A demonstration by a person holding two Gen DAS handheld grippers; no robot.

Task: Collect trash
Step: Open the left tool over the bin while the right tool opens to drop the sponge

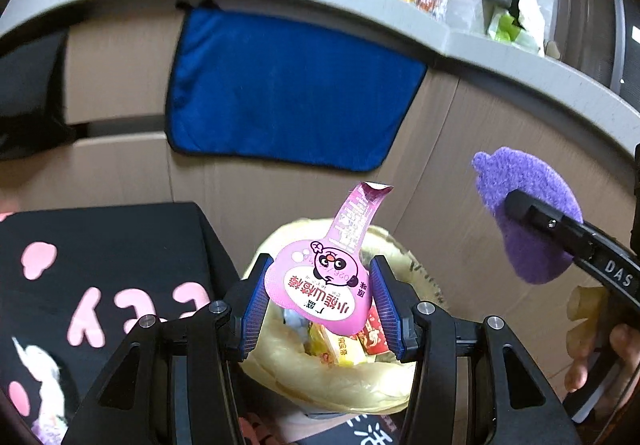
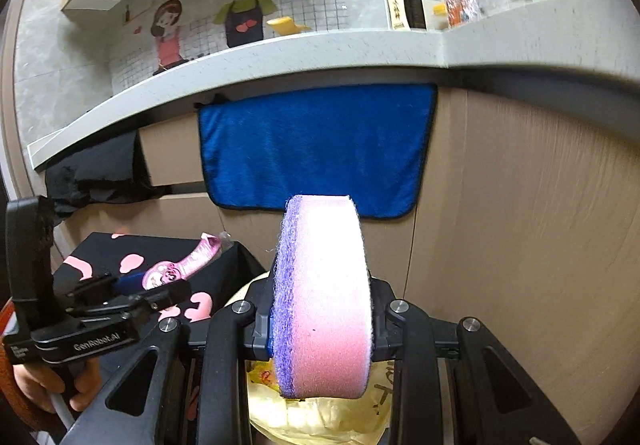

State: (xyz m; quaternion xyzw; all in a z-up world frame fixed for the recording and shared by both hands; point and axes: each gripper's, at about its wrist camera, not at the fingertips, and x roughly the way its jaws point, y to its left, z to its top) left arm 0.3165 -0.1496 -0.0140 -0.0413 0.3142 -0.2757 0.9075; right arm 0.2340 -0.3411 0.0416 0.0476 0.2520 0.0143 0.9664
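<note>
left claw (image 1: 320, 297) clamps pink wrapper (image 1: 320, 285) above bin bag (image 1: 320, 377); right claw (image 2: 320, 309) grips sponge (image 2: 324, 297).

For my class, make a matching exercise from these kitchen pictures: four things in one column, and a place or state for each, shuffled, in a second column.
Things
1. pink wrapper
2. sponge
3. blue towel
4. bin bag

Places or states
A. hangs on the cabinet front under the counter
B. held by the right gripper
C. open, with trash already inside
D. held by the left gripper above the bin

Pairs: 1-D, 2-B, 3-A, 4-C
</note>
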